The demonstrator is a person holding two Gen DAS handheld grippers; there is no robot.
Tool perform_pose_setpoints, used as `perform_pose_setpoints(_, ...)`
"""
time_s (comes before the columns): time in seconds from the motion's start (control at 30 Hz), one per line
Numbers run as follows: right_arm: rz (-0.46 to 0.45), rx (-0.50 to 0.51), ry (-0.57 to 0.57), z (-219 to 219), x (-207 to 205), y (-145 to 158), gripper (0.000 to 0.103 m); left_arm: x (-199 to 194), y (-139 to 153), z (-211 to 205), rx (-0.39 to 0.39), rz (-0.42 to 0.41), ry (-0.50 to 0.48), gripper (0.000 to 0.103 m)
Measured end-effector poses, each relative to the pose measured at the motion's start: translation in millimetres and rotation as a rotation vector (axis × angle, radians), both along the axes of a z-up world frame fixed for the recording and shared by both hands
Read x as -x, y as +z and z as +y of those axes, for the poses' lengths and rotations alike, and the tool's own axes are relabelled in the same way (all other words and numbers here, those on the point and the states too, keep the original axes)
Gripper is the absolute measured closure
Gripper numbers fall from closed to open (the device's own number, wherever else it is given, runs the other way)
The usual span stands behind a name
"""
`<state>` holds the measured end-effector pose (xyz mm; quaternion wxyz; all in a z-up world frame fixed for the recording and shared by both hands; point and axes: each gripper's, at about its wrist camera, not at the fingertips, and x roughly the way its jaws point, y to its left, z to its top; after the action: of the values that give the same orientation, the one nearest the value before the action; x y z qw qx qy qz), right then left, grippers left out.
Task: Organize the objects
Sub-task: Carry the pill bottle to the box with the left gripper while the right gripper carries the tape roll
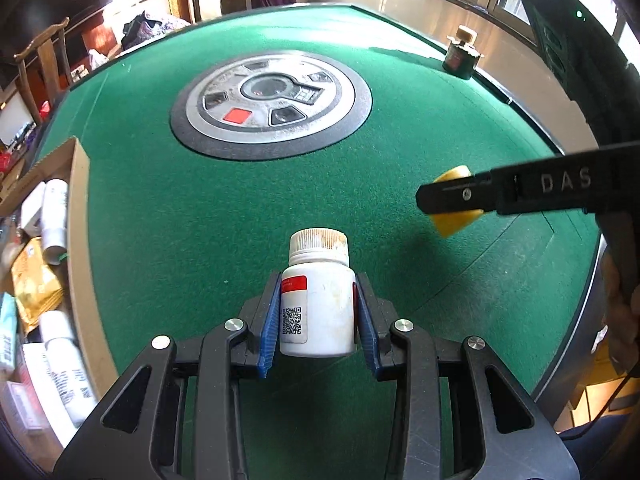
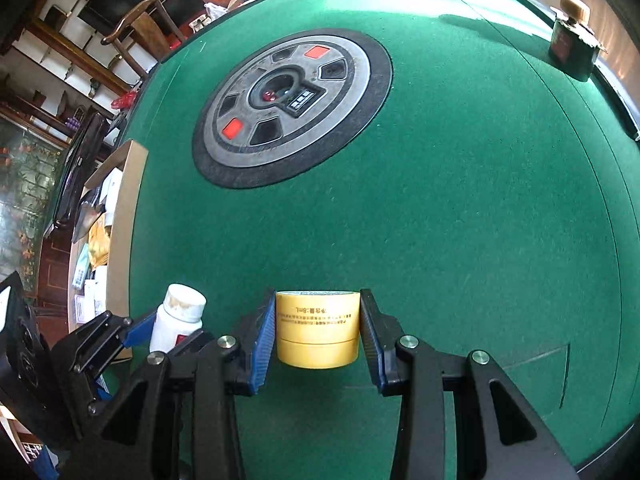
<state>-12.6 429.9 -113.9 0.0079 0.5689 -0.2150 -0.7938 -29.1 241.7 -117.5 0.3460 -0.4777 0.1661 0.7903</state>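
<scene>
Left hand-held gripper hides white bottle's base.

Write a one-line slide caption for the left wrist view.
Left gripper clamps a white pill bottle above the green table; right gripper carries a yellow jar.

We see the right gripper, blue pads clamped on a squat yellow cylindrical jar, held above the green felt table. Lower left, the left gripper grips a white plastic bottle. Round grey control panel sits mid-table. Cardboard box of packets at the left edge; dark green tin far right.
</scene>
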Motion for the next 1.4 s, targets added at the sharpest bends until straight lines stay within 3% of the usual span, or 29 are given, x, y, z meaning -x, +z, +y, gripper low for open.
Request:
perform_pose_setpoints(0.63,0.058,-0.010,0.117,-80.3,10.0,30.2,0.063,-5.7,42.6,-69.5,-0.035,0.099,0.081,0.069)
perform_pose_setpoints(1.4,0.088,0.002,0.281,-204.9,41.3,39.7,0.063,9.9,46.4,-180.3,-0.015,0.122,0.243,0.069)
